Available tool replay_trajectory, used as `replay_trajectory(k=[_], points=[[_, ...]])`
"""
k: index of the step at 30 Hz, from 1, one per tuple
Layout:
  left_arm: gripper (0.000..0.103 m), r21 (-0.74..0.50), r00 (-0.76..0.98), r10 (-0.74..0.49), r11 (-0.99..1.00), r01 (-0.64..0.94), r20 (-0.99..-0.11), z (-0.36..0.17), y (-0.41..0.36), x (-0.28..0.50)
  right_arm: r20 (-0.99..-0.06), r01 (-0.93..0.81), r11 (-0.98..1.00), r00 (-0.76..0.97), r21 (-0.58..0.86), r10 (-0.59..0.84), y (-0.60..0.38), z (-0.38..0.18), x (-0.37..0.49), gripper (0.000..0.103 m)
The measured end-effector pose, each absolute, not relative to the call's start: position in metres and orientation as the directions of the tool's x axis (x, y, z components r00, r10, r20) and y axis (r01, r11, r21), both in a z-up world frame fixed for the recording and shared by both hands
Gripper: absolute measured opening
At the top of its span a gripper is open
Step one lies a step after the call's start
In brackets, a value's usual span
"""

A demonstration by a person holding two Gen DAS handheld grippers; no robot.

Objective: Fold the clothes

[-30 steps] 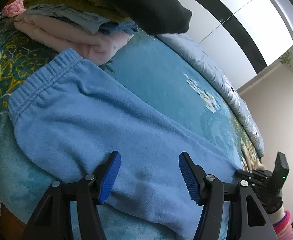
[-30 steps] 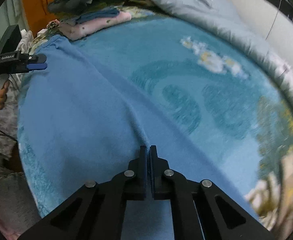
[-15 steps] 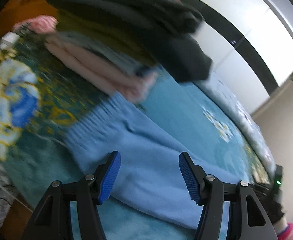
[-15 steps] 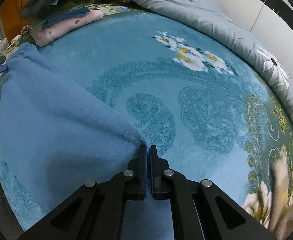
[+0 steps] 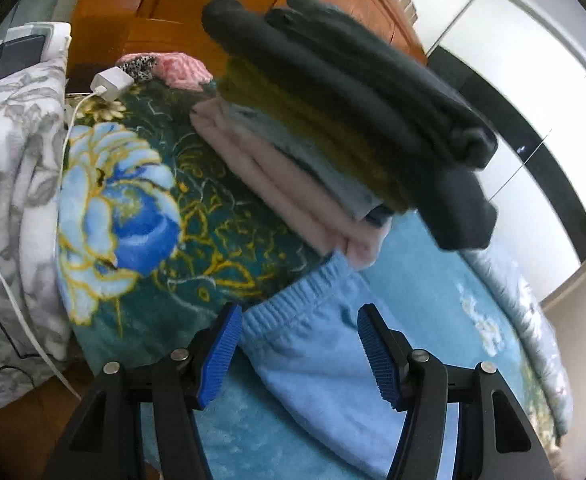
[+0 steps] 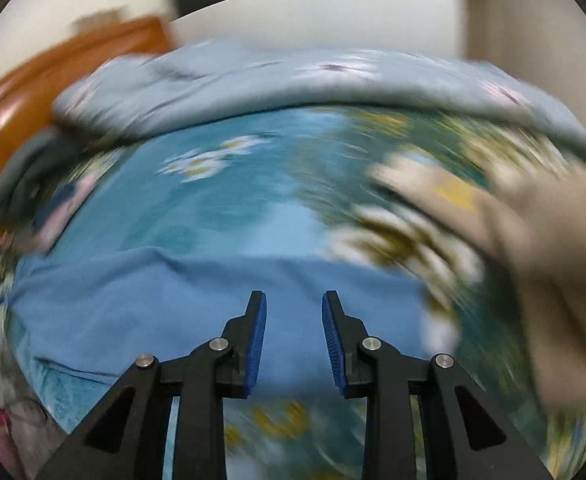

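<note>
Left wrist view: my left gripper (image 5: 295, 344), fingers spread, is hovering over the blue trousers' (image 5: 317, 356) waistband on the bed (image 5: 425, 280); folded clothes (image 5: 333, 140) are piling just beyond. My right gripper (image 6: 294, 334) is gaping too.

stack of folded clothes (image 5: 317, 152) just beyond the blue trousers' (image 5: 325, 352) waistband

Fleecy matt trousers (image 5: 317, 364) (ribbed waistband) on plush blanket (image 5: 141, 216).

Orange wooden headboard (image 5: 181, 4) — white wardrobe (image 5: 533, 80), black stripe.
</note>
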State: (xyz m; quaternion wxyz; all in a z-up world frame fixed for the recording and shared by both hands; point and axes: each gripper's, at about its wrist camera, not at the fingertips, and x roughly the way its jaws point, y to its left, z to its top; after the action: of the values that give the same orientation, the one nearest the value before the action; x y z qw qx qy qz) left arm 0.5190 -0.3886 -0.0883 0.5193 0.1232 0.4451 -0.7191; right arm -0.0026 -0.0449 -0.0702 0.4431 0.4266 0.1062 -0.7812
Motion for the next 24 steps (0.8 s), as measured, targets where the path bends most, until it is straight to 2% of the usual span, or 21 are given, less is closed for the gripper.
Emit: replay_trajectory(k=[5,12,13,15,16,17,18,24], points=[[0.065,-0.555,-0.442,-0.548,0.051,0.830,-0.710,-0.117,-0.391,0.522,-0.759,0.608,-0.710,-0.254,0.356,-0.599,0.011,-0.097,-0.025,0.030],[0.065,-0.603,-0.488,-0.514,0.073,0.795,-0.705,-0.127,-0.391,0.518,-0.698,0.458,-0.711,-0.236,0.534,-0.676,0.025,-0.120,-0.043,0.028],[0.064,-0.610,-0.496,-0.511,0.072,0.789,-0.702,-0.128,-0.391,0.517,-0.690,0.445,-0.709,-0.240,0.547,-0.683,0.025,-0.120,-0.045,0.025],[0.063,-0.603,-0.487,-0.517,0.072,0.794,-0.703,-0.127,-0.392,0.515,-0.677,0.425,-0.703,-0.242,0.570,-0.695,0.024,-0.121,-0.048,0.007],[0.052,-0.598,-0.482,-0.521,0.070,0.799,-0.704,-0.126,-0.393,0.515,-0.670,0.422,-0.697,-0.240,0.580,-0.703,0.022,-0.121,-0.049,0.006],[0.030,-0.591,-0.476,-0.525,0.065,0.804,-0.706,-0.127,-0.394,0.514,-0.669,0.429,-0.701,-0.253,0.570,-0.699,0.023,-0.118,-0.048,0.005],[0.024,-0.584,-0.470,-0.528,0.060,0.810,-0.707,-0.127,-0.394,0.514,-0.669,0.437,-0.707,-0.269,0.556,-0.693,0.023,-0.115,-0.047,0.004],[0.023,-0.560,-0.452,-0.536,0.048,0.827,-0.713,-0.130,-0.395,0.516,-0.707,0.419,-0.738,-0.264,0.529,-0.657,0.029,-0.125,-0.052,0.004]])
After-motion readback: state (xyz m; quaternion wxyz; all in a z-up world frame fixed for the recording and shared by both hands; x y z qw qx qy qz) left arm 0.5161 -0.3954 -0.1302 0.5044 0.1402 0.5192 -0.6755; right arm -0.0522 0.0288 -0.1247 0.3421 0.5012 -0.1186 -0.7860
